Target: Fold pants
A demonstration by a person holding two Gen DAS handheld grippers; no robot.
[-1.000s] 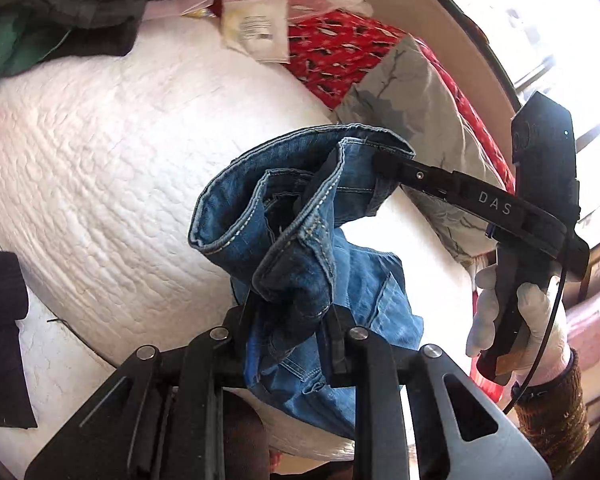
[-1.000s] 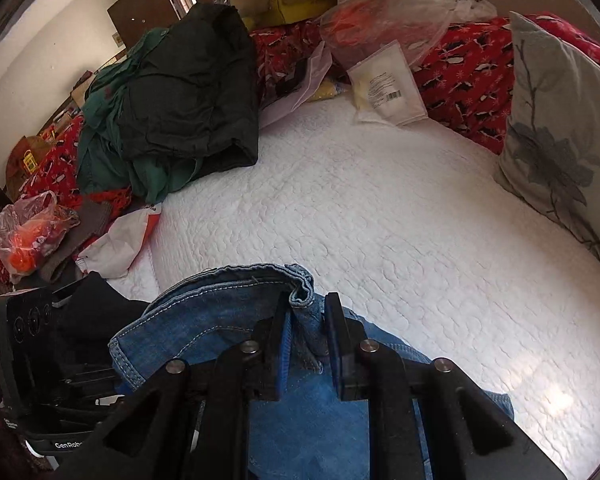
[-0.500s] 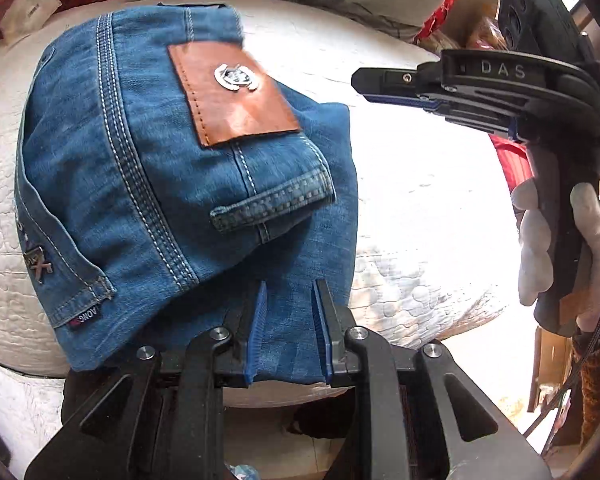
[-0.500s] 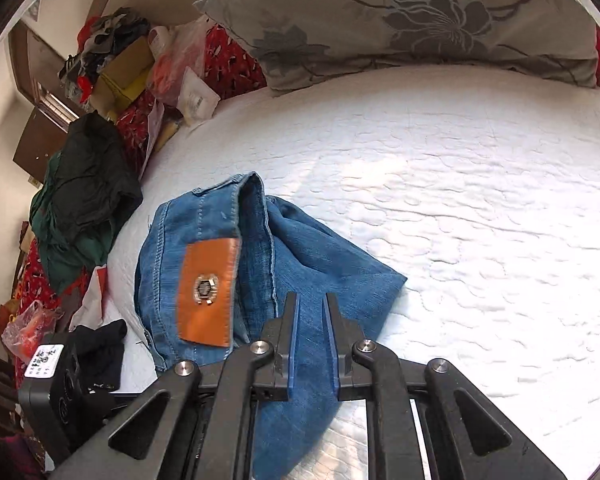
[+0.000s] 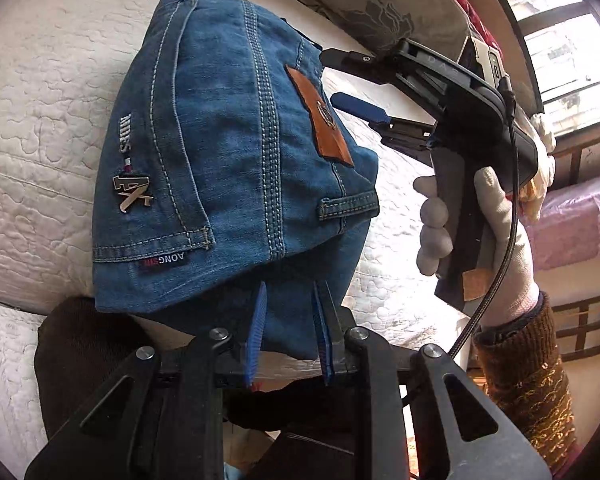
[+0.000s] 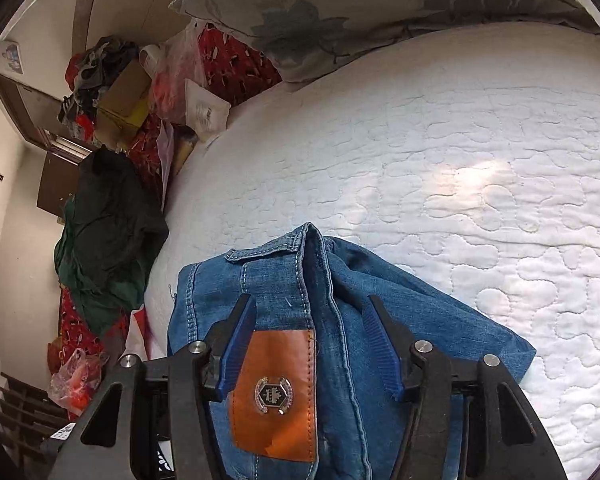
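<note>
1. I see the folded blue denim pants lying on the white quilted bed cover, bundled at its near edge, back side up, with an orange leather waistband patch and a metal badge on it.
2. My left gripper has its blue pads drawn narrow on a fold of the denim that hangs over the near edge of the bed; the pads press the cloth from both sides.
3. My right gripper has just been opening: its blue fingers now stand wide, one on each side of the waistband ridge, and the denim lies between them without being pinched.
4. From the left wrist view, the right gripper sits at the far side of the bundle, held by a hand in a white glove with a brown patterned sleeve.
5. A grey floral pillow lies along the far edge of the bed.
6. A dark green heap of clothes sits off the left edge of the cover, with a yellow cardboard box and plastic bags beyond it.
</note>
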